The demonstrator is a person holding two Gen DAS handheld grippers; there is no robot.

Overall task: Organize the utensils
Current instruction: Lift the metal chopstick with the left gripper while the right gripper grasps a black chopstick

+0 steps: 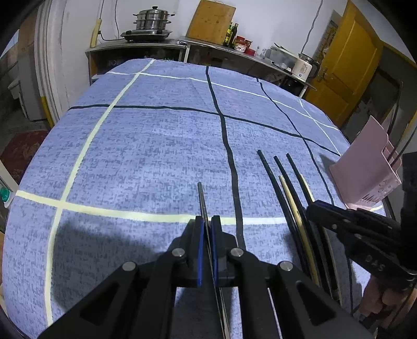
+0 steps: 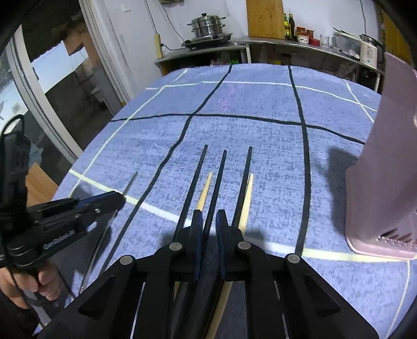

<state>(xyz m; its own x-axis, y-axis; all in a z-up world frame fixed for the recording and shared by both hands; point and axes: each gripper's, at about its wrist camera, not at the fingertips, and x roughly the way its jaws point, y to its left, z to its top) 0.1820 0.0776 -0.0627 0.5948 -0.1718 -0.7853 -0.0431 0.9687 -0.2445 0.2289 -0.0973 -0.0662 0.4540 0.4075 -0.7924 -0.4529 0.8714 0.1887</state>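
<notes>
My left gripper (image 1: 207,221) is shut on a thin dark chopstick (image 1: 202,198) that points forward over the blue cloth; it also shows in the right wrist view (image 2: 131,182). My right gripper (image 2: 209,216) is shut on the middle black chopstick (image 2: 220,169) of a row lying on the cloth, with two more black ones (image 2: 199,167) and two pale wooden ones (image 2: 206,190) beside it. The row shows in the left wrist view (image 1: 276,177), with the right gripper (image 1: 312,208) over it. A pink utensil holder (image 2: 385,182) stands to the right, with dark sticks in it (image 1: 365,161).
The table wears a blue cloth (image 1: 156,146) with black and pale grid lines. A counter (image 1: 146,47) with a steamer pot (image 1: 152,19), bottles and a kettle (image 1: 303,67) stands behind. A yellow door (image 1: 349,57) is at the far right.
</notes>
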